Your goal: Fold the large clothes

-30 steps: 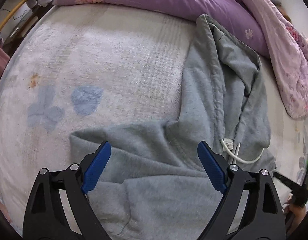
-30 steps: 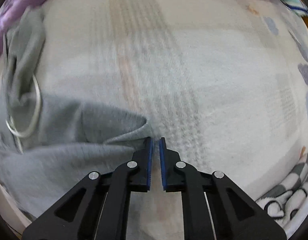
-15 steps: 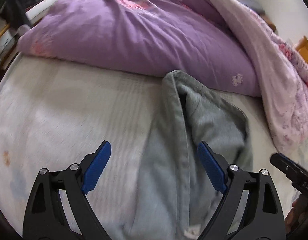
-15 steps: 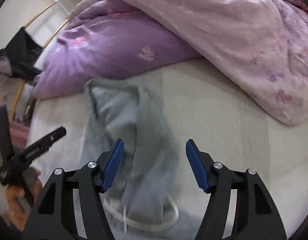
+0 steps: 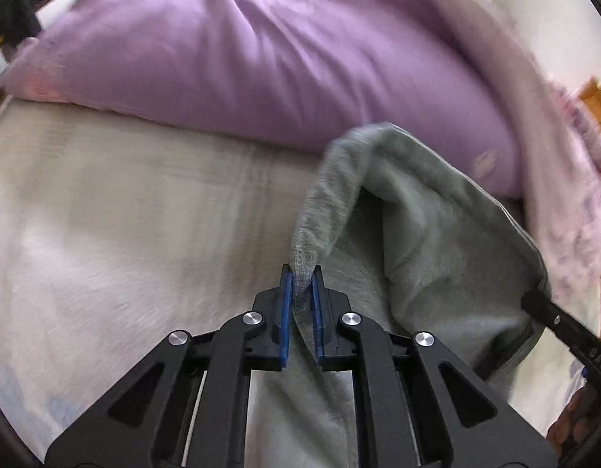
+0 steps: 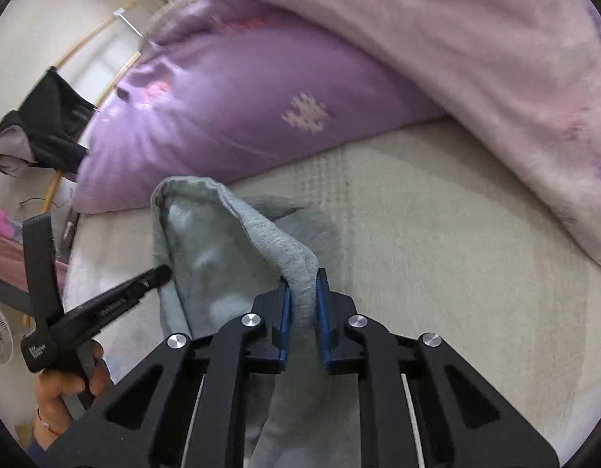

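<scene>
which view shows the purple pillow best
The right wrist view: the purple pillow is sharp there, with its white woven motif and pink print clear. The left wrist view shows it larger across the top but motion-blurred, its right end hidden behind the grey garment.

A home bedroom: purple duvet [image 6: 230, 117] bunched on a cream-blanketed bed [image 6: 437, 253].

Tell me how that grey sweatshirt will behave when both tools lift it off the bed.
The grey sweatshirt will probably flop: it already drapes in soft folds between the left tool and right tool. Its thick knit suggests some weight, so the unheld part will likely sag. The pinched fabric looks unlikely to slip.
</scene>
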